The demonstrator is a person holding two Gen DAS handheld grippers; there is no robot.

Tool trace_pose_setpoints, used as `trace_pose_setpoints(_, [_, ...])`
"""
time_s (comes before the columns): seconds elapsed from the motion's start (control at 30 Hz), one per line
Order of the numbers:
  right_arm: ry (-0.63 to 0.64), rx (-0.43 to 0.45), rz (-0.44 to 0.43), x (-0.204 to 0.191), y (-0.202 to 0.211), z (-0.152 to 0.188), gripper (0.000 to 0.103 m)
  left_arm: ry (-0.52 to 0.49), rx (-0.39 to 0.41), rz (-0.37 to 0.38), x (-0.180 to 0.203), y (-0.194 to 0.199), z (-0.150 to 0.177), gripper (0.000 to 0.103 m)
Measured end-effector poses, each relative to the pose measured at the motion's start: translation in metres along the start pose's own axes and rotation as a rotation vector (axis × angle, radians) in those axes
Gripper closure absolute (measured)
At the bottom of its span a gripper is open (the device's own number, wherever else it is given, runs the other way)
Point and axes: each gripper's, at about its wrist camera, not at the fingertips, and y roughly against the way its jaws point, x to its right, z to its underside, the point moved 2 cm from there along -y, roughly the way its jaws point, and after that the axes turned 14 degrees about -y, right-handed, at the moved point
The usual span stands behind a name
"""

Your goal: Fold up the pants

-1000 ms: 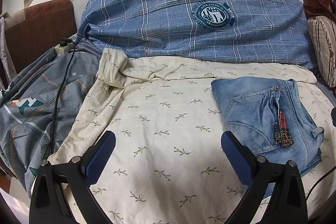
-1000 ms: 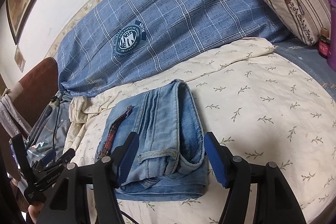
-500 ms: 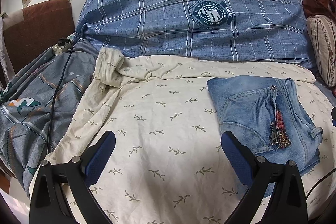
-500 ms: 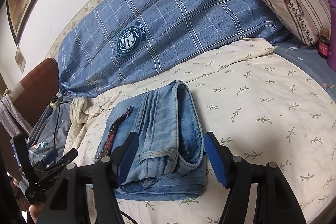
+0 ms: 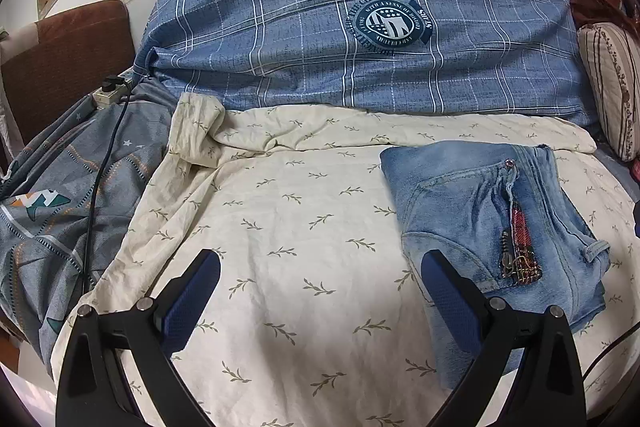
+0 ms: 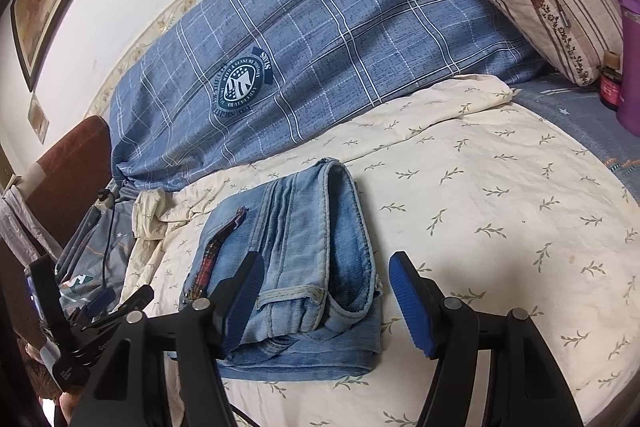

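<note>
1. Pants [image 6: 304, 259]: blue denim, already a compact folded stack on the cream sheet [image 5: 288, 227] of the bed, zipper and red plaid lining showing on top. Also visible in the left view [image 5: 492, 223], to the right of that claw.
2. Right claw [image 6: 326, 293]: jaws spread, nothing between the pads; it hovers above the near end of the stack, around the waistband loop. No contact seen.
3. Left claw [image 5: 320, 291]: jaws spread wide over bare sheet, beside the pants, holding nothing.
4. Judgement: folding looks nearly or fully done; what remains is probably a tidy-up or a final press.
5. To do it well: check the near edge, where lower layers stick out past the top fold. Nudge them flush rather than re-gripping the whole stack.
6. If a grip is needed, take all layers at the thick fold, not the loop alone; a single layer would peel the stack open.
7. Keep the left claw ready to steady the far side. The sheet is wrinkled and may drag.
</note>
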Motion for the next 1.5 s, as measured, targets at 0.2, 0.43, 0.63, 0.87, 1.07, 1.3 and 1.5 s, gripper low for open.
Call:
trace_pose_setpoints(0.2, [-0.006,-0.001,0.007,0.0035,0.0006,-0.0002,0.035,0.001,-0.012,0.0,0.0006,-0.0026,-0.0006,0.003])
trace_pose_setpoints(0.43, [-0.005,-0.003,0.009,0.0035,-0.001,0.0002,0.035,0.006,-0.019,0.005,-0.0008,-0.0039,0.0001,0.003])
trace_pose_setpoints(0.63, [-0.003,-0.003,0.01,0.002,-0.0017,0.0012,0.035,0.009,-0.02,0.007,-0.0014,-0.004,-0.0001,0.003])
trace_pose_setpoints(0.87, [-0.002,-0.002,0.009,0.0015,-0.0018,0.0015,0.035,0.01,-0.021,0.008,-0.0016,-0.0043,-0.0002,0.003])
trace_pose_setpoints(1.07, [-0.003,-0.001,0.009,0.0012,-0.0019,0.0019,0.035,0.011,-0.024,0.008,-0.0011,-0.0048,-0.0004,0.003])
trace_pose_setpoints(1.3, [-0.003,-0.004,0.005,-0.0007,-0.002,0.0026,0.035,0.018,-0.034,0.01,-0.0018,-0.0064,0.0003,0.003])
trace_pose_setpoints(1.5, [0.0,-0.004,-0.001,-0.0038,-0.0026,0.0032,0.035,0.023,-0.04,0.01,-0.0034,-0.0081,0.0004,0.003])
